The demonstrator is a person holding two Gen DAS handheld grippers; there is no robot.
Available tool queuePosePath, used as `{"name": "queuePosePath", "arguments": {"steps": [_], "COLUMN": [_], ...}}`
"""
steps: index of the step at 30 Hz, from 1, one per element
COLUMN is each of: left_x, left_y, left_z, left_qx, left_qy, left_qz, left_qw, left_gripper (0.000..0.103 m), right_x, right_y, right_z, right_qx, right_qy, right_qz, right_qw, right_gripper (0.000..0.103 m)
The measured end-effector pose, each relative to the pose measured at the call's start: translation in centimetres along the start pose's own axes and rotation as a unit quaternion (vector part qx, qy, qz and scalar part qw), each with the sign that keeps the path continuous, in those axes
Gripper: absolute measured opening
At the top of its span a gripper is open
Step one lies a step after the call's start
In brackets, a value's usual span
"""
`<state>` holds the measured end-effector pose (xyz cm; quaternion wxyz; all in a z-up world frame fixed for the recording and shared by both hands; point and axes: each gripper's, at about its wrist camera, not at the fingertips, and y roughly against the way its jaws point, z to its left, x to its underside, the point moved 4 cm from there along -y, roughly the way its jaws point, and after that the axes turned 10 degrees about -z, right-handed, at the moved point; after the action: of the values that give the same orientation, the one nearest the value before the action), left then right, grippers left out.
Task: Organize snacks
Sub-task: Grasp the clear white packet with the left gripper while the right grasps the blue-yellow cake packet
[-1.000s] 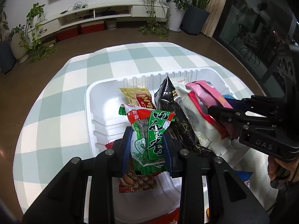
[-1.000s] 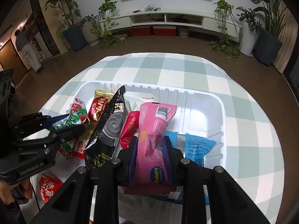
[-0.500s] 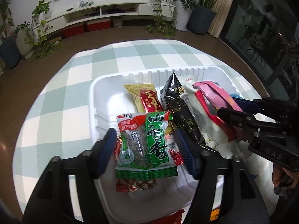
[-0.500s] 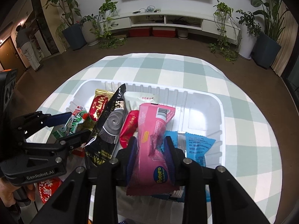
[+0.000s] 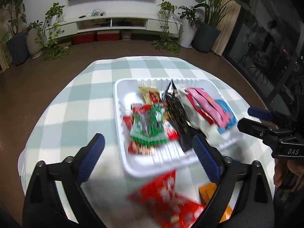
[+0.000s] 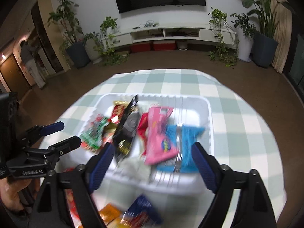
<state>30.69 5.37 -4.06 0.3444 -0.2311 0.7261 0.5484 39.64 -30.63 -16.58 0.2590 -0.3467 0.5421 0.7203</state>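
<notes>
Fingers, left gripper point(image 5: 148, 148): spread wide, nothing between pads; jaws have just been opening. Green packet point(image 5: 148, 127) lies free in tray, beyond the tips.
Fingers, right gripper point(image 6: 152, 158): spread wide, empty; jaws have just been opening. Pink packet point(image 6: 158, 133) lies free in tray, ahead of the tips.
Tray point(image 5: 117, 114): white, on checked cloth point(image 5: 79, 95); sits w/ long side toward both grippers.
Tray contents, left to right in right wrist view: green packet, gold-red packet point(image 6: 118, 110), black packet point(image 6: 127, 127), red packet point(image 6: 142, 125), pink packet, blue packets point(image 6: 182, 142). All lean or overlap; exact stacking unclear, frames blurred.
Loose snacks: red bag point(image 5: 167, 193) and orange packet point(image 5: 208, 191) on cloth on near side of tray, outside it; dark blue packet point(image 6: 140, 209) also outside, near right gripper.
Step in hand (est.): release done for both packets; both grippers clear of tray contents.
Task progress (est.): part done; several snacks not yet in tray.
Next move needs: pick one loose snack per gripper, e.g. red bag for left, dark blue packet for right; approach low, pinch a flat edge, keep tips off tray rim.
Risk: crinkly film may slip; crowded tray leaves the free room at right end.
</notes>
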Motion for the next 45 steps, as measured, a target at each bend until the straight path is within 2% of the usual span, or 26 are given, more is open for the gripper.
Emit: {"name": "queuePosePath", "arguments": {"steps": [6,11,13,15,20,24,28,32,34,37,42,45], "left_x": [4.5,8.7,10.4,11.8,14.2,14.8,16.2,17.5,18.3,19.0,19.7,19.9], "left_y": [5.1,8.1,9.1,9.7,9.1,8.9,7.8,6.4,6.0,6.1,6.8,7.9], "left_z": [-0.7,-1.7,-2.0,-2.3,-3.7,-6.1,-8.7,-9.6,-9.8,-10.0,-10.1,-10.6], "left_qx": [0.032,0.049,0.049,0.05,0.063,0.104,0.124,0.136,0.145,0.168,0.187,0.211], "left_qy": [0.009,0.019,0.02,0.019,-0.046,-0.138,-0.245,-0.291,-0.302,-0.294,-0.276,-0.262], "left_qz": [-0.006,-0.004,-0.006,-0.006,0.029,0.044,0.077,0.119,0.141,0.158,0.168,0.179], "left_qw": [0.9994,0.9986,0.9986,0.9986,0.9966,0.984,0.9586,0.9395,0.9317,0.9277,0.9279,0.9246], "left_gripper": [0.099,0.099,0.099,0.099,0.099,0.099,0.099,0.099,0.098,0.098,0.097,0.097], "right_x": [5.6,9.7,11.1,11.8,11.8,11.2,10.5,10.0,9.9,10.2,11.1,11.9], "right_y": [3.2,3.6,3.2,2.9,2.3,1.6,-0.1,-1.2,-1.3,-1.1,0.0,1.0], "right_z": [0.2,-0.5,-0.8,-0.5,0.5,0.8,1.3,1.7,1.6,1.4,1.2,0.8], "right_qx": [-0.042,-0.05,-0.053,-0.054,-0.051,-0.041,-0.031,-0.012,-0.006,-0.001,0.004,0.011], "right_qy": [-0.06,-0.124,-0.151,-0.156,-0.146,-0.141,-0.125,-0.095,-0.085,-0.07,-0.046,-0.024], "right_qz": [0.027,0.045,0.06,0.07,0.076,0.081,0.099,0.105,0.108,0.108,0.113,0.116], "right_qw": [0.997,0.99,0.985,0.984,0.985,0.986,0.987,0.99,0.991,0.992,0.993,0.993], "right_gripper": [0.089,0.087,0.078,0.074,0.07,0.07,0.07,0.068,0.063,0.056,0.055,0.055]}}
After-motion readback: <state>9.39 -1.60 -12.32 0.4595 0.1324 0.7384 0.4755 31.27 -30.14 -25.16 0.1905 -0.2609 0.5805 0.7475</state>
